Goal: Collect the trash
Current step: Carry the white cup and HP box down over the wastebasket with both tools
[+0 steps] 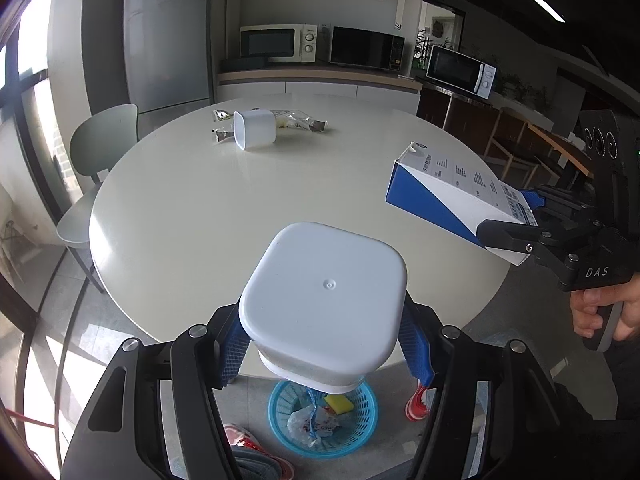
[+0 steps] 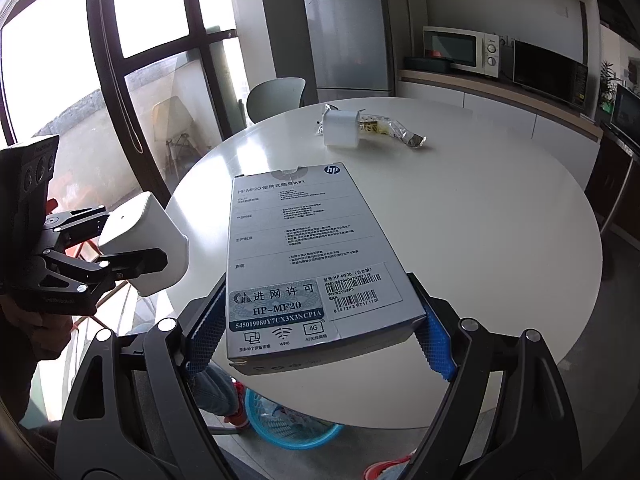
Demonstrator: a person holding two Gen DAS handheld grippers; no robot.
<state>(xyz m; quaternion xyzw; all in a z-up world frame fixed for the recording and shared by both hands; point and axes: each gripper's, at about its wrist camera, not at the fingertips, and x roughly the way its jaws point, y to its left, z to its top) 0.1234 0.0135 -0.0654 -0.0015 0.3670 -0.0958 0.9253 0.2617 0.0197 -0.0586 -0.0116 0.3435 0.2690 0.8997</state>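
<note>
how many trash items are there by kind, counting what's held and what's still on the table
white plastic tubs: 2, one held, one on the table
cardboard boxes: 1, held
foil wrappers: 2, on the table
total: 5

White tub (image 1: 324, 300) held aloft, blue-white box (image 2: 308, 256) held, wrappers (image 1: 298, 122) on table

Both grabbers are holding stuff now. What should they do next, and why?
Probably carry both down over the blue basket on the floor, then let go. The left gripper grips a white tub, the right gripper a blue-and-white box, and the basket already holds trash.
</note>
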